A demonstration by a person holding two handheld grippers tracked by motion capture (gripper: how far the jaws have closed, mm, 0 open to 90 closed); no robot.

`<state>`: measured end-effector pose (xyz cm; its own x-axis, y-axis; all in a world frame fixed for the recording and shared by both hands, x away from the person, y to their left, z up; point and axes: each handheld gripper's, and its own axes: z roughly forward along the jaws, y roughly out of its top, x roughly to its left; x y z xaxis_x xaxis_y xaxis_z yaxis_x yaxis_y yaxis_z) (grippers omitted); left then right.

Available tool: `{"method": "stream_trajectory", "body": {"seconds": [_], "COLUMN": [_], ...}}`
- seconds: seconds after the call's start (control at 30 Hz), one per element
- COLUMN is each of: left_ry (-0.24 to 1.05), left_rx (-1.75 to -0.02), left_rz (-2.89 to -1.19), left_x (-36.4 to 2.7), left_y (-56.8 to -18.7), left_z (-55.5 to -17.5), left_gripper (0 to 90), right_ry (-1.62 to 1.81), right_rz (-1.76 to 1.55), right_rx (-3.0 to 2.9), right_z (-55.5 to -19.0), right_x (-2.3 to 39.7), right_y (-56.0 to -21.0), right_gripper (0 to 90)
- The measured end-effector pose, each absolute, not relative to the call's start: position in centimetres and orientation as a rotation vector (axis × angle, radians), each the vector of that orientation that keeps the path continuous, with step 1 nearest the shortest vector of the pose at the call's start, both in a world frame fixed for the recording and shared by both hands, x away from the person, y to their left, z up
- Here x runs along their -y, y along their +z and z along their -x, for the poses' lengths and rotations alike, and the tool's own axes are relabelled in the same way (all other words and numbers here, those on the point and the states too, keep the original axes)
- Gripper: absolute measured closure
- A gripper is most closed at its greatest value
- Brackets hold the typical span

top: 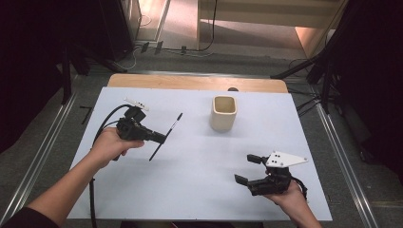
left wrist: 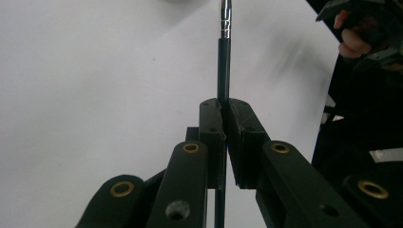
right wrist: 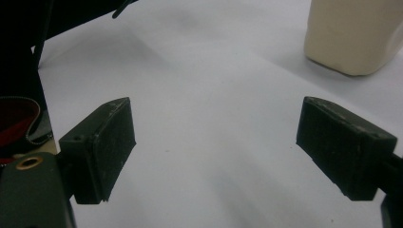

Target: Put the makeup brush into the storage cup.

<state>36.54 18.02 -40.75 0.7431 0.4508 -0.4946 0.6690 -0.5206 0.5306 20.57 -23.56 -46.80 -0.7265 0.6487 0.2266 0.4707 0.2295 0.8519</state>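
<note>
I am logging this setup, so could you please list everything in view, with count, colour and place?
cup: one, cream, square-mouthed, upright on the far middle of the board.
pen: one, thin, black with a silver section, clamped in the left hand-held gripper and tilted above the board.
board: one, white, lying on the table.
table: one, wooden, its far edge showing beyond the board.
left hand-held gripper: one, black, jaws shut on the pen, left of centre.
right hand-held gripper: one, black with a grey plate, jaws open and holding nothing, near right.

One pen [top: 166,136], one cup [top: 223,113]
</note>
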Motion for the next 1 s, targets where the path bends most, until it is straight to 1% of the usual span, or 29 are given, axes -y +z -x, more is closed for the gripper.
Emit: {"method": "stream_trajectory", "body": {"seconds": [0.17,0.4,0.57,0.83,1.0], "left_ry": [-0.397,-0.353,-0.363,-0.381,-0.368], "left_rx": [-0.876,-0.881,-0.893,-0.901,-0.910], "left_rz": [-2.166,-2.104,-2.088,-2.036,-2.012], "left_x": [-18.1,-18.2,-17.9,-17.2,-16.9], "left_y": [-41.2,-40.9,-41.1,-42.2,-42.9], "left_z": [-35.9,-34.8,-34.1,-32.8,-32.2], "left_gripper": [85.2,85.2,85.1,85.1,85.2], "right_ry": [1.475,1.486,1.492,1.493,1.531], "right_rz": [-1.040,-1.030,-1.107,-1.093,-1.087], "right_rx": [-2.339,-2.353,-2.343,-2.330,-2.321], "right_z": [-20.6,-20.7,-21.0,-21.1,-21.1], "right_x": [23.1,22.4,22.1,21.6,21.4], "right_y": [-46.8,-46.7,-46.6,-46.3,-46.1], "right_gripper": [13.6,13.6,13.8,13.8,13.7]}}
